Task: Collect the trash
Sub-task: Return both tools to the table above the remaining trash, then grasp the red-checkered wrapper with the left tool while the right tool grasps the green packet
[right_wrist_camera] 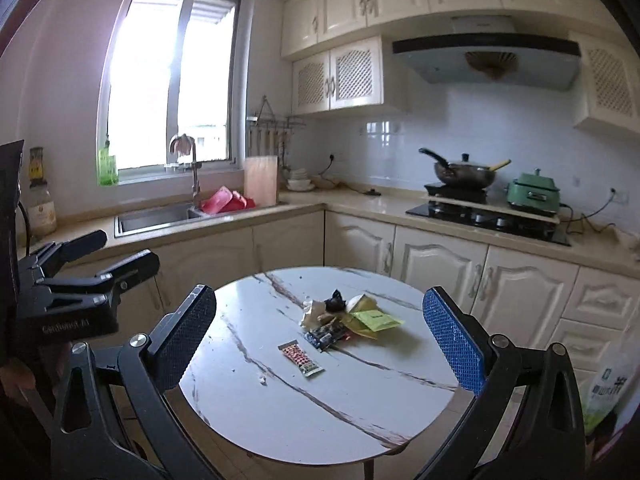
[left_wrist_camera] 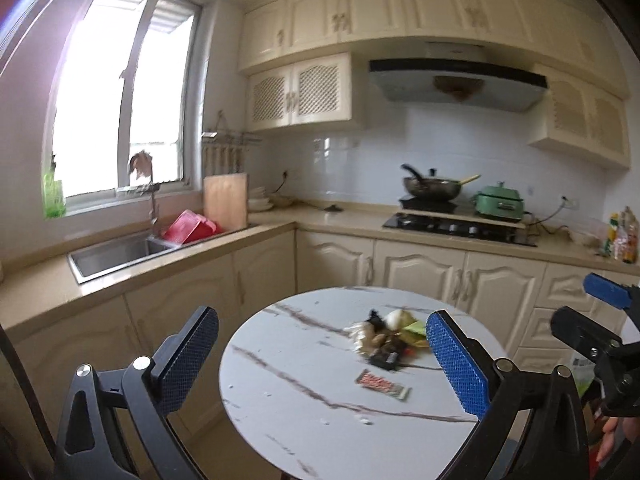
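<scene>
While both your left gripper (left_wrist_camera: 322, 364) and right gripper (right_wrist_camera: 320, 340) hang wide open and empty, the trash pile (right_wrist_camera: 344, 318) sits loose. Grab carelessly and you may scatter scraps or slide the flat wrapper (right_wrist_camera: 301, 358) off the round table (right_wrist_camera: 360, 420).

The round marble table (right_wrist_camera: 320, 412) is bare across its near half and left side, so a gripper could pass there freely. A heap of wrappers (right_wrist_camera: 348, 318) crowds the centre of the frame, with a lone snack wrapper (right_wrist_camera: 301, 358) lying just apart, nearer the camera. Open air lies between table and the cabinets (right_wrist_camera: 440, 264) behind.
</scene>
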Action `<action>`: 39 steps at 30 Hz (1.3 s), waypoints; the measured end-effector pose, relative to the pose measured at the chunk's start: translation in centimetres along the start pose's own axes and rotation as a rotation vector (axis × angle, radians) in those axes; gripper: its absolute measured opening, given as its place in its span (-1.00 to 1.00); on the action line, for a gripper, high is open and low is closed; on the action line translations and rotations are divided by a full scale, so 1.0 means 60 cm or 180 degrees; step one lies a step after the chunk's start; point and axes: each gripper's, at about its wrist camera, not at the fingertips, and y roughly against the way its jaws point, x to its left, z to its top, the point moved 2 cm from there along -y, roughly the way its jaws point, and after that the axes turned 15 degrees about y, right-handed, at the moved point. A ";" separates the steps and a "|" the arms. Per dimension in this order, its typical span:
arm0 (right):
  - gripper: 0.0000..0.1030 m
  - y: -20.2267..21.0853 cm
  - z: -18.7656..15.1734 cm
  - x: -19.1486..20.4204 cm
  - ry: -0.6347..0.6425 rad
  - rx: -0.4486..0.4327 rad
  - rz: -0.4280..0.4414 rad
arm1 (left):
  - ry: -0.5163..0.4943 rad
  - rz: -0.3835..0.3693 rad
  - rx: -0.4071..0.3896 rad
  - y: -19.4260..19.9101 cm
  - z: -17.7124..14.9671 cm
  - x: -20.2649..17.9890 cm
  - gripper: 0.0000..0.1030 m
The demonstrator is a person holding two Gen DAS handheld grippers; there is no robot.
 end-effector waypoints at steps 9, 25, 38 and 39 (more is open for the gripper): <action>1.00 -0.110 -0.048 -0.024 -0.0062 0.0394 0.0082 | 0.0190 0.0084 0.0720 -0.194 -0.001 -0.019 0.99; 1.00 -0.314 -0.198 -0.164 -0.0414 0.1134 0.0283 | 0.0344 0.0479 0.2116 -0.580 -0.093 -0.124 0.89; 1.00 -0.403 -0.226 -0.198 -0.0490 0.1286 0.0450 | -0.0161 0.0365 0.2138 -0.674 -0.100 -0.126 0.38; 1.00 -0.412 -0.224 -0.194 -0.0458 0.1308 0.0462 | -0.0182 0.0349 0.2138 -0.673 -0.100 -0.122 0.30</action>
